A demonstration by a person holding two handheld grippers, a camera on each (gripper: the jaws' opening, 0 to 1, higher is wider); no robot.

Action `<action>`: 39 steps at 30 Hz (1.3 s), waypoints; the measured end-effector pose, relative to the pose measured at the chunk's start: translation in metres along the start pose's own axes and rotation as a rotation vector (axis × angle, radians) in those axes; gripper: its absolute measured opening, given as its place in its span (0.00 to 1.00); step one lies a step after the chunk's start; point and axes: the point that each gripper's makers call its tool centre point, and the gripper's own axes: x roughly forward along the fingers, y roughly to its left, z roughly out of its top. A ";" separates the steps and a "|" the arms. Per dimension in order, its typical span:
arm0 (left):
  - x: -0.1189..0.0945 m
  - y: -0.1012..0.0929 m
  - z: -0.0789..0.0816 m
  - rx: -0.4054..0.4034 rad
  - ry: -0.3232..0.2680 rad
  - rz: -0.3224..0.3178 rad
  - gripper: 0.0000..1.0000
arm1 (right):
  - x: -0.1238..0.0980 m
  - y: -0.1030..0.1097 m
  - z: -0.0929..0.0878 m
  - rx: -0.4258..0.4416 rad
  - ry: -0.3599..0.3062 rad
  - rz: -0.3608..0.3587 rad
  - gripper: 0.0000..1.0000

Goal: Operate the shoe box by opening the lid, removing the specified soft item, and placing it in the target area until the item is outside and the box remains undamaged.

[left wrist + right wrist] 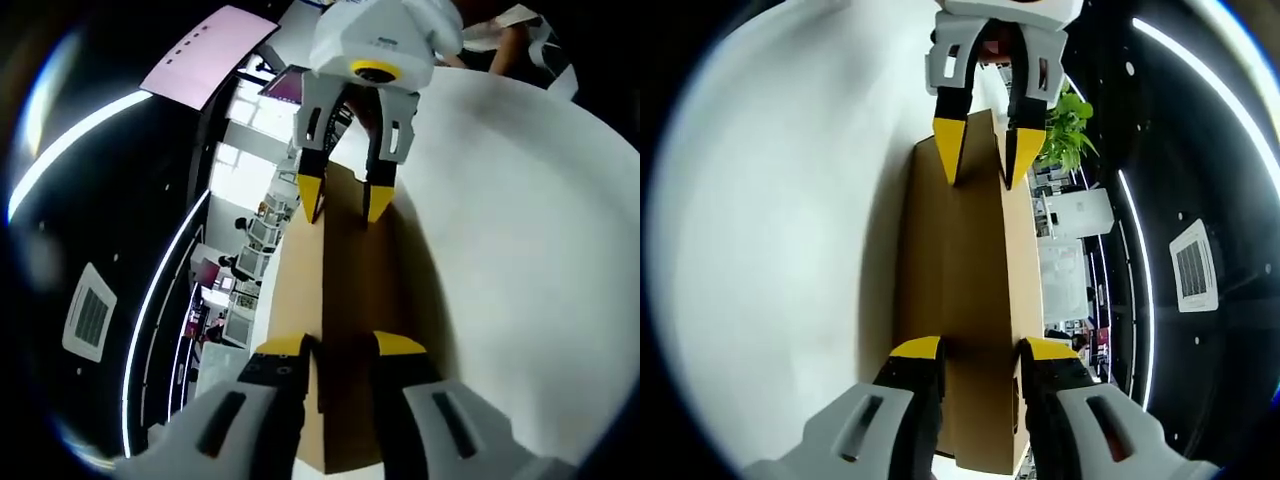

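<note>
Yellow-tipped left tool [340,348] at lower centre clenches the near end of the brown cardboard shoe box [345,300] on the white worktop [520,220]; farther up, the right tool [345,200] clenches its far end.

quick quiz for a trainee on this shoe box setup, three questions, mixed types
1. True or false: the left gripper and the right gripper stand at opposite ends of the cardboard box, each with its fingers either side of the cardboard.
2. Multiple choice: the surface beside the box is A) a white table, B) a green mat, C) a wooden floor.
3. Fill in: the fingertips of both grippers are coloured ____.

Key: 1 true. 2 A, the white table. 3 yellow.
</note>
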 end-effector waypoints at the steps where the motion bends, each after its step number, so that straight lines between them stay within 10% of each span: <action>1: -0.001 0.000 0.000 -0.001 -0.003 0.000 0.22 | 0.000 0.000 0.000 -0.001 0.000 0.002 0.29; 39: 0.003 0.001 -0.013 0.013 0.088 0.033 0.34 | -0.001 -0.002 -0.001 0.029 -0.009 0.021 0.29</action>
